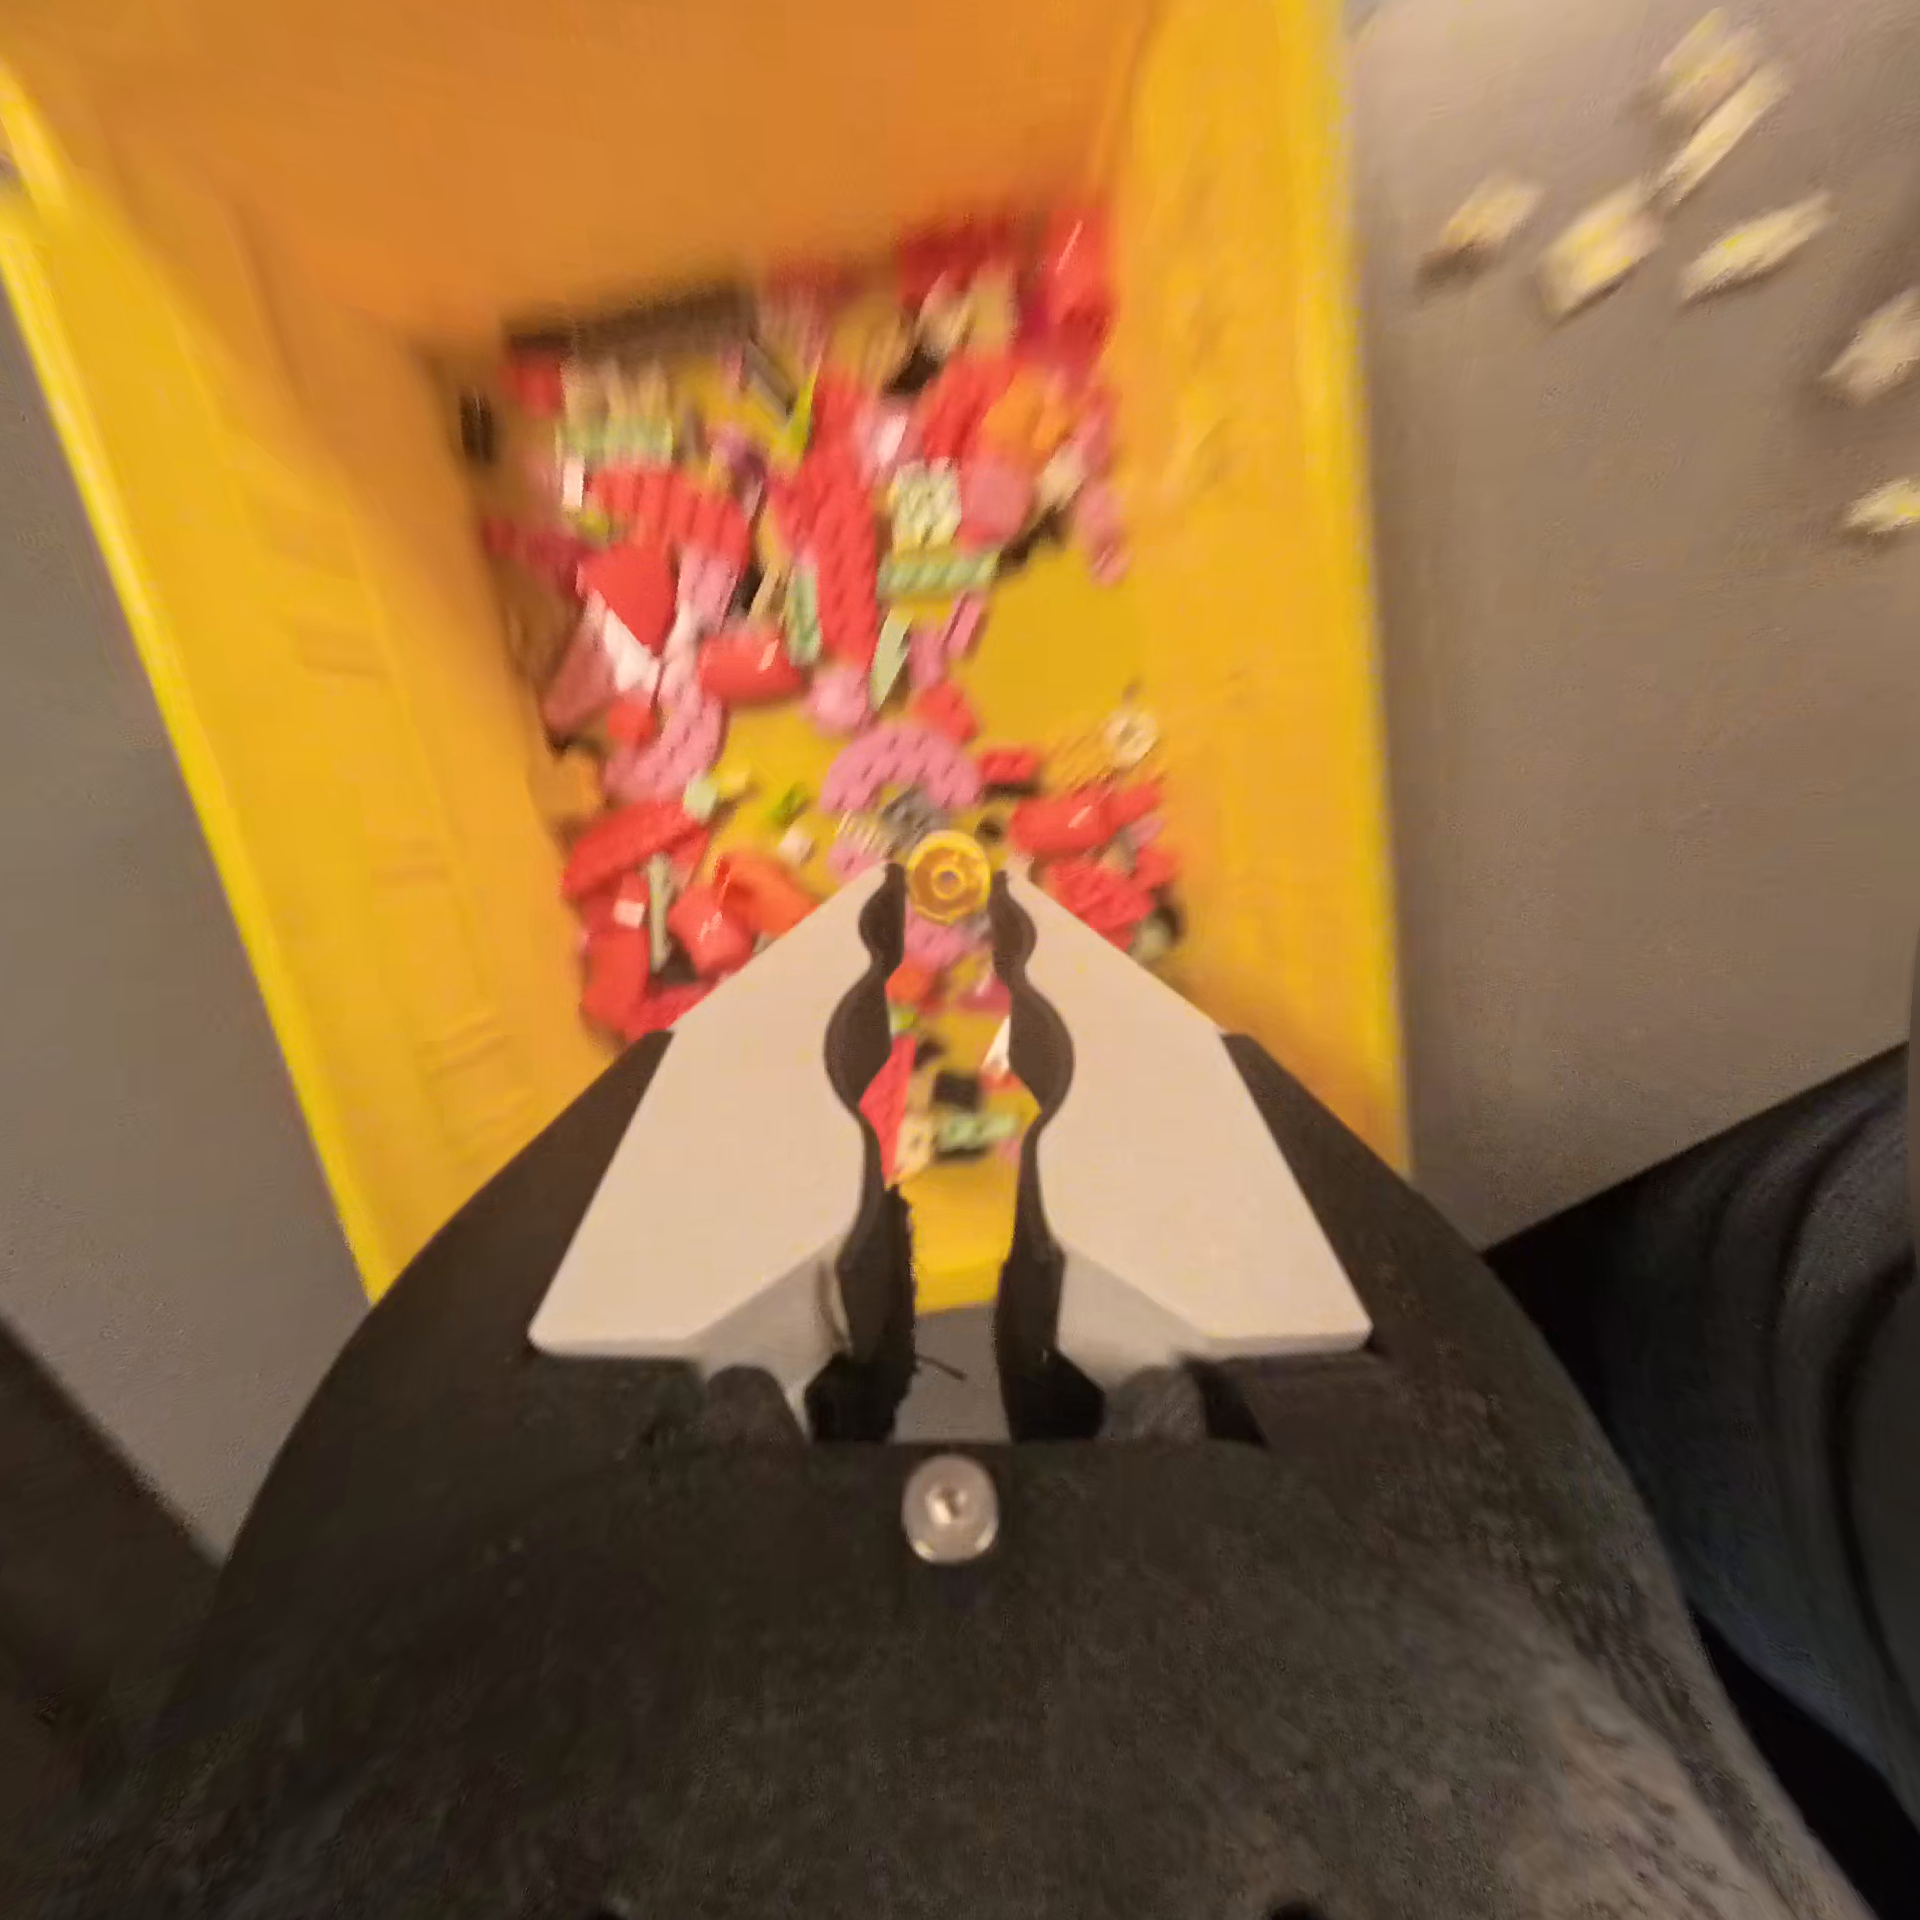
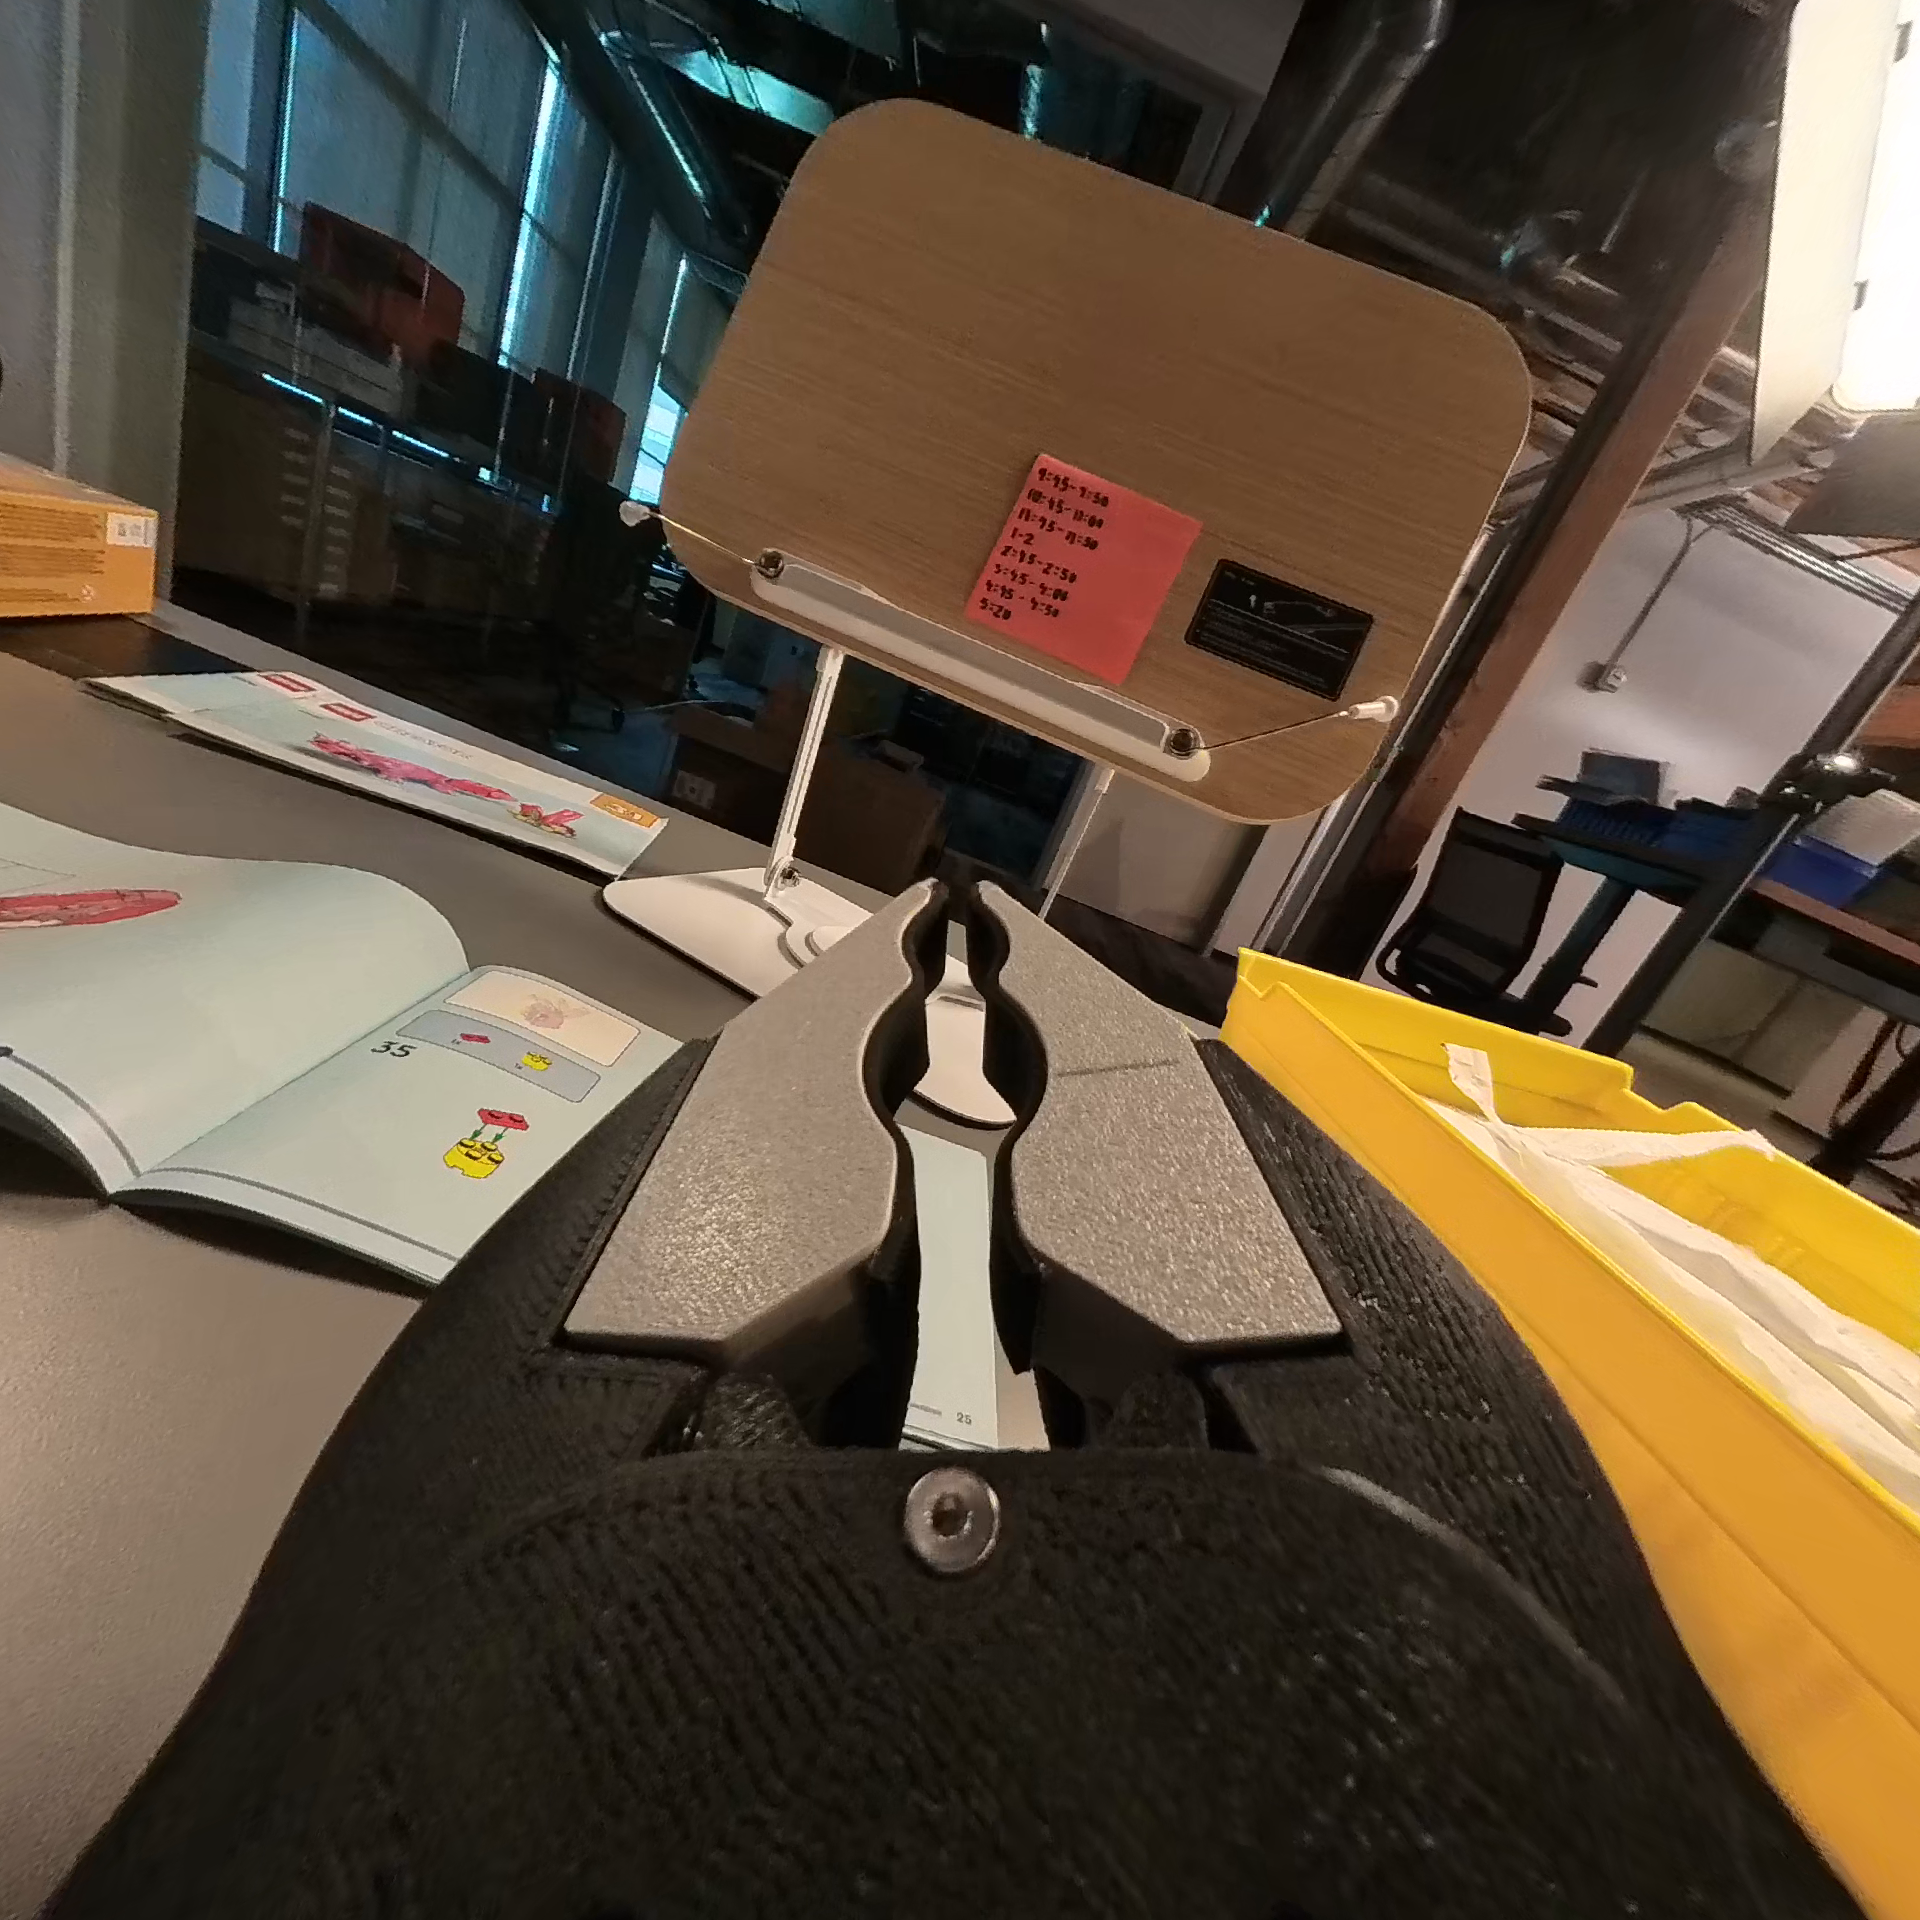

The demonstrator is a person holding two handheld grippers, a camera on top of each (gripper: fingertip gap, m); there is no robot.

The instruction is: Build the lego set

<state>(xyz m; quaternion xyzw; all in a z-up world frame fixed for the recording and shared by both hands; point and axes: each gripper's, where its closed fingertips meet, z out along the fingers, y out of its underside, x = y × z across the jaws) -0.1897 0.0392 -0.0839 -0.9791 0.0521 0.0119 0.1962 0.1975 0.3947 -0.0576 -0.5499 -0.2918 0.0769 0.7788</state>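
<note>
Gold round stud piece [image 1: 943, 881] sits pinched between the tips of the left gripper [image 1: 943, 883], whose black pads [image 1: 891, 906] press on its two sides above a yellow bin [image 1: 1262, 727]. Below the tips lies a blurred heap of red, pink and pale green bricks [image 1: 800, 644] on the bin's floor; the blur leaves single pieces hard to tell apart. Right of the bin, on the grey table [image 1: 1610, 779], small pale packets [image 1: 1590, 244] lie scattered at the far right, and a dark sleeve [image 1: 1766, 1403] shows at the near right.

In the right wrist view, the right gripper [image 2: 956, 896] is clenched with nothing between its tips, held low over the dark table [image 2: 208, 1403]. Near left of it lies an open instruction booklet [image 2: 312, 1060], with a second booklet [image 2: 416, 758] farther left. Straight ahead stands a wooden book stand [image 2: 1091, 416] on a white base [image 2: 717, 914], bearing a pink sticky note [image 2: 1081, 566] and a black label [image 2: 1280, 629]. At the right is another yellow bin [image 2: 1558, 1299] holding white plastic bags [image 2: 1683, 1247].
</note>
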